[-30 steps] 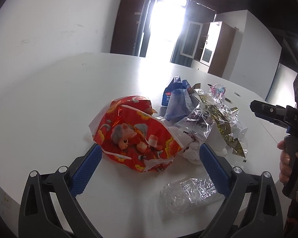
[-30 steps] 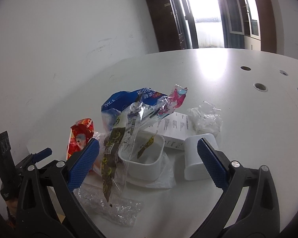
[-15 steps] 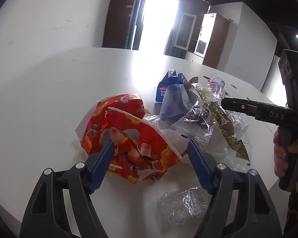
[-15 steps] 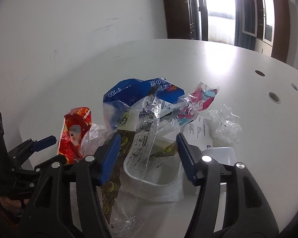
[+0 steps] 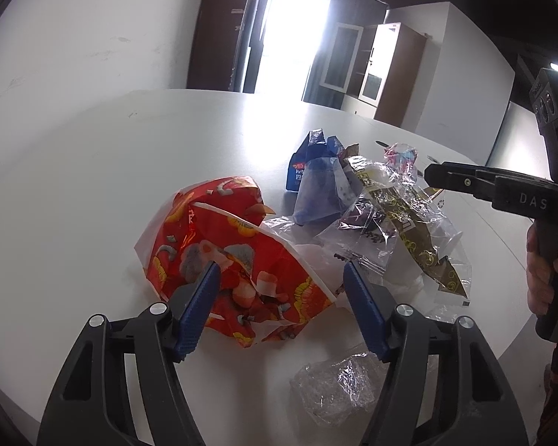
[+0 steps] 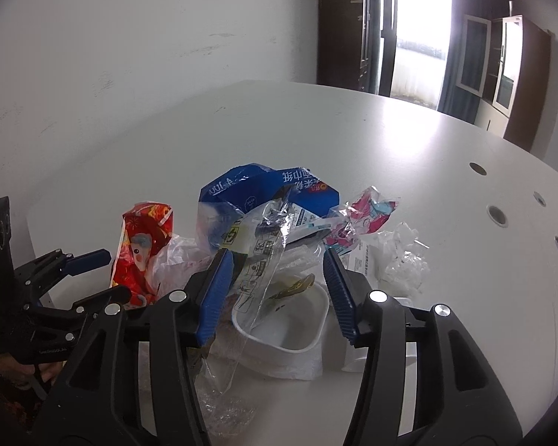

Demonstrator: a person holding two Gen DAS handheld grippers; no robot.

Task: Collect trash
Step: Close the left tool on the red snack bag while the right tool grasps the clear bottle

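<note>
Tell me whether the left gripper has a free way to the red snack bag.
Probably yes. The left gripper already straddles the red snack bag, its closing fingers either side, nothing between. The clear wrappers lie off to its right.

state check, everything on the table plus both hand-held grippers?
left hand-held gripper: jaws closing around red snack bag, pads not pressing yet
right hand-held gripper: part open over the pile, nothing gripped
red snack bag: crumpled, torn open
blue tissue pack: opened, crumpled
white tub: upright, wrapper hanging into it
clear film: balled up, apart from the pile
</note>
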